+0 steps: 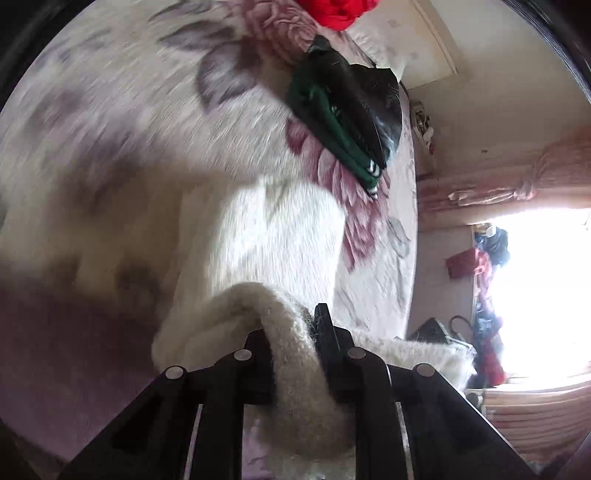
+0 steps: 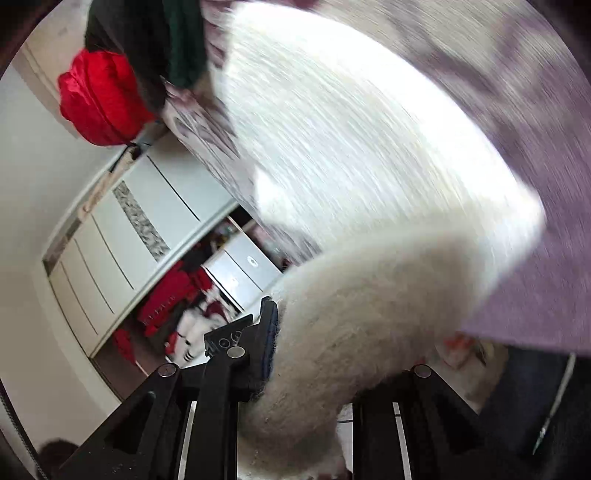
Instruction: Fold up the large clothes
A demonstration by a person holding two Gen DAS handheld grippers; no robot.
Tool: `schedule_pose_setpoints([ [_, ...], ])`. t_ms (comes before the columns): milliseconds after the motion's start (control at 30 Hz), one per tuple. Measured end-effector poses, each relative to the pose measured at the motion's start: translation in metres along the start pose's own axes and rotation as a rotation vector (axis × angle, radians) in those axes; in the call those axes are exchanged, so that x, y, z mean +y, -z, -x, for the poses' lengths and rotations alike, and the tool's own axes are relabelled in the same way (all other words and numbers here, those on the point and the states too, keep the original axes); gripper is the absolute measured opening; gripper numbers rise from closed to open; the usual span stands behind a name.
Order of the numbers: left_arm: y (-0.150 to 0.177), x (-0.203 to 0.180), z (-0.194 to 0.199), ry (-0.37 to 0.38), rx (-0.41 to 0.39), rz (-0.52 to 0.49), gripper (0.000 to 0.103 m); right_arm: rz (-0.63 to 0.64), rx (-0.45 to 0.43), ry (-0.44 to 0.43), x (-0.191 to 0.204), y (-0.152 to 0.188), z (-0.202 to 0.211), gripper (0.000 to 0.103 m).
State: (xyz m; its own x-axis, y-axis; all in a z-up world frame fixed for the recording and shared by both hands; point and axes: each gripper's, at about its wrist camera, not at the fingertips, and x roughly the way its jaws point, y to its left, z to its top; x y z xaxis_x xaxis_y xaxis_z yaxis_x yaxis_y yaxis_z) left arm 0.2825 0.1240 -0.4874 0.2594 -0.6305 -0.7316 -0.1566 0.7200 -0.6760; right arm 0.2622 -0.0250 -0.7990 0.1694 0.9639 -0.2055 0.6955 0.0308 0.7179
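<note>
While the fluffy white knitted sweater drapes from the purple floral bedspread up into both tools, it reads as a soft, thick, limp garment: nothing in it keeps a shape, and the free cloth sags under its own weight. Taking the left wrist view first, the left gripper has its jaws drawn narrow on a rolled, ribbed edge of the sweater, which bunches between the black pads and spills down past them. Farther up the bed lie a dark green and black folded garment and a bright red bundle of cloth, both well apart from the white knit. In the right wrist view, the right gripper likewise pinches a thick fold of the same sweater; only one black finger shows clearly, the other being buried under the fuzz. White wardrobe doors stand beyond the bed's edge. The knit looks fairly light but bulky, and its fuzzy surface should give the pads good friction. It will likely stretch if pulled hard, so the firmer ribbed hem or shoulder seams seem the best places to hold, one corner per tool.
</note>
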Motion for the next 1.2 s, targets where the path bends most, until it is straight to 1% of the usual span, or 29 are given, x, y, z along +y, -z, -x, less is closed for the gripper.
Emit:
schedule_pose_setpoints([
  [67, -0.040, -0.003, -0.042, -0.025, 0.014, -0.027, 0.015, -0.034, -0.043, -0.013, 0.009, -0.039, -0.002, 0.020],
  [133, -0.063, 0.006, -0.077, -0.067, 0.072, -0.008, 0.015, -0.085, -0.067, -0.033, 0.007, -0.074, -0.008, 0.020],
  [167, -0.070, 0.024, -0.080, -0.086, 0.105, 0.000, 0.016, -0.120, -0.068, -0.034, 0.002, -0.089, -0.010, 0.021],
  [200, -0.070, 0.030, -0.088, -0.097, 0.133, 0.017, 0.016, -0.159, -0.068, -0.032, -0.006, -0.100, -0.011, 0.022],
  [267, -0.076, 0.038, -0.095, -0.087, 0.177, 0.073, 0.020, -0.262, -0.055, -0.044, -0.025, -0.116, -0.010, 0.022],
  [300, -0.079, 0.038, -0.094, -0.076, 0.186, 0.089, 0.021, -0.280, -0.044, -0.049, -0.027, -0.118, -0.010, 0.022],
  [333, -0.078, 0.035, -0.089, -0.060, 0.190, 0.096, 0.021, -0.274, -0.031, -0.046, -0.026, -0.121, -0.005, 0.028],
  [367, -0.075, 0.032, -0.082, -0.034, 0.187, 0.101, 0.025, -0.259, -0.028, -0.062, -0.020, -0.121, 0.000, 0.036],
  [433, -0.071, 0.030, -0.069, 0.031, 0.174, 0.123, 0.037, -0.188, -0.056, -0.140, 0.003, -0.116, 0.012, 0.082],
  [467, -0.069, 0.029, -0.064, 0.059, 0.168, 0.135, 0.050, -0.147, -0.074, -0.180, 0.016, -0.115, 0.019, 0.089],
  [500, -0.068, 0.026, -0.060, 0.055, 0.154, 0.137, 0.063, -0.099, -0.097, -0.214, 0.030, -0.111, 0.026, 0.091],
  [567, -0.068, 0.018, -0.044, 0.009, 0.083, 0.111, 0.076, -0.016, -0.121, -0.224, 0.068, -0.110, 0.031, 0.091],
  [600, -0.070, 0.013, -0.034, -0.020, 0.047, 0.086, 0.081, 0.017, -0.124, -0.221, 0.079, -0.107, 0.038, 0.091],
  [633, -0.071, 0.009, -0.025, -0.046, 0.016, 0.063, 0.082, 0.046, -0.131, -0.202, 0.086, -0.106, 0.048, 0.091],
  [667, -0.072, 0.005, -0.018, -0.093, -0.014, 0.029, 0.082, 0.091, -0.145, -0.143, 0.093, -0.102, 0.056, 0.091],
  [700, -0.072, 0.000, -0.012, -0.161, -0.042, -0.015, 0.082, 0.139, -0.164, -0.051, 0.098, -0.096, 0.064, 0.091],
  [767, -0.064, -0.009, -0.007, -0.270, -0.067, -0.100, 0.082, 0.239, -0.211, 0.183, 0.107, -0.086, 0.068, 0.091],
  [800, -0.057, -0.013, -0.008, -0.303, -0.062, -0.138, 0.082, 0.296, -0.237, 0.310, 0.106, -0.081, 0.073, 0.091],
  [867, -0.042, -0.020, -0.020, -0.337, -0.021, -0.205, 0.082, 0.410, -0.255, 0.520, 0.084, -0.075, 0.087, 0.091],
  [900, -0.034, -0.023, -0.030, -0.355, 0.004, -0.235, 0.082, 0.445, -0.254, 0.589, 0.069, -0.075, 0.091, 0.091],
  [933, -0.028, -0.025, -0.042, -0.376, 0.028, -0.266, 0.082, 0.467, -0.243, 0.632, 0.046, -0.074, 0.097, 0.091],
  [967, -0.024, -0.026, -0.055, -0.399, 0.049, -0.296, 0.082, 0.483, -0.234, 0.663, 0.038, -0.077, 0.093, 0.091],
  [1000, -0.023, -0.026, -0.070, -0.429, 0.062, -0.334, 0.082, 0.503, -0.234, 0.692, 0.032, -0.080, 0.087, 0.088],
  [1033, -0.023, -0.027, -0.081, -0.454, 0.061, -0.366, 0.081, 0.536, -0.256, 0.727, 0.030, -0.082, 0.080, 0.063],
  [1067, -0.025, -0.028, -0.090, -0.462, 0.053, -0.400, 0.063, 0.589, -0.273, 0.738, 0.031, -0.079, 0.075, 0.039],
  [1100, -0.029, -0.028, -0.096, -0.471, 0.052, -0.412, 0.043, 0.646, -0.272, 0.773, 0.034, -0.076, 0.065, 0.026],
  [1133, -0.035, -0.027, -0.095, -0.488, 0.034, -0.401, 0.036, 0.692, -0.305, 0.811, 0.040, -0.067, 0.062, 0.024],
  [1167, -0.040, -0.023, -0.087, -0.468, 0.009, -0.369, 0.027, 0.743, -0.346, 0.813, 0.049, -0.055, 0.060, 0.022],
  [1200, -0.046, -0.016, -0.075, -0.430, -0.017, -0.320, 0.024, 0.775, -0.379, 0.814, 0.057, -0.046, 0.062, 0.020],
])
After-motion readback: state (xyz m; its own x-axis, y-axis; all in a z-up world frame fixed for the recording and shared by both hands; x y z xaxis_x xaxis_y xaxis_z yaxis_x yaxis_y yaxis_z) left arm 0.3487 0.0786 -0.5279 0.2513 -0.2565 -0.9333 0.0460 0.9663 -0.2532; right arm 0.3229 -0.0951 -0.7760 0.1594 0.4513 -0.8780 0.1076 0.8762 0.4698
